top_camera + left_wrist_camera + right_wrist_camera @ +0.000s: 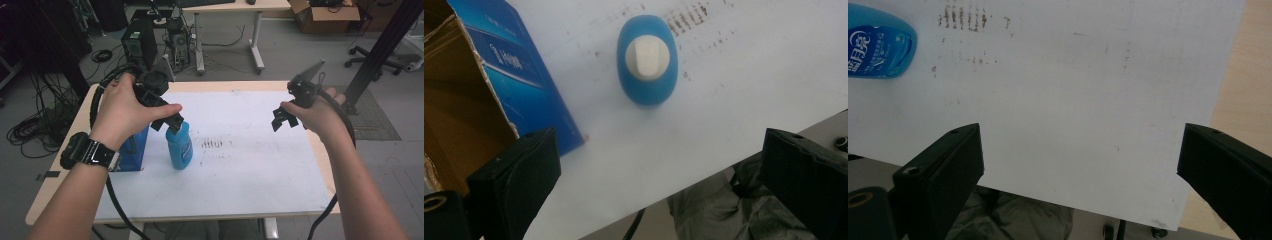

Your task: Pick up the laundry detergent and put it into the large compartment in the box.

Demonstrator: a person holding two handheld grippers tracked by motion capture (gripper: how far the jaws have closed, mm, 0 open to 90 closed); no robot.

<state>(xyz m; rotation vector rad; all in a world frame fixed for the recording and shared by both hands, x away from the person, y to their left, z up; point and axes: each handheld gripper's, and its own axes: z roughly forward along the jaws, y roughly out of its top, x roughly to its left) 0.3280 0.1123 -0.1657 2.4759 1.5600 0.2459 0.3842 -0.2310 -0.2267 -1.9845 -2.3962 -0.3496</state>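
Your forearms come in low over the near edge of the table [60, 187], and the white sheet [250, 170] covering it lies bare in front of you apart from a patch of dark smudges [212, 145] near its middle. Just past your left wrist, the blue carton [135, 150] stands on the sheet with its flap open, brown inside as your left gripper view shows it. Right beside it, upright and a little apart from it, is the blue bottle [179, 147] with its white cap [647, 56] facing straight up. Your left gripper [170, 121] hovers directly above that bottle, pointing down, jaws spread wide with nothing between them, and the cap sits in the gap well below the pads. Over on the other side, your right gripper [283, 118] hangs above bare sheet, well apart from the bottle, jaws likewise wide apart and holding nothing. Farther off, beyond the far edge of the table, computer towers [140, 42] and coils of cable sit on the floor, and a desk [230, 7] stands behind them.
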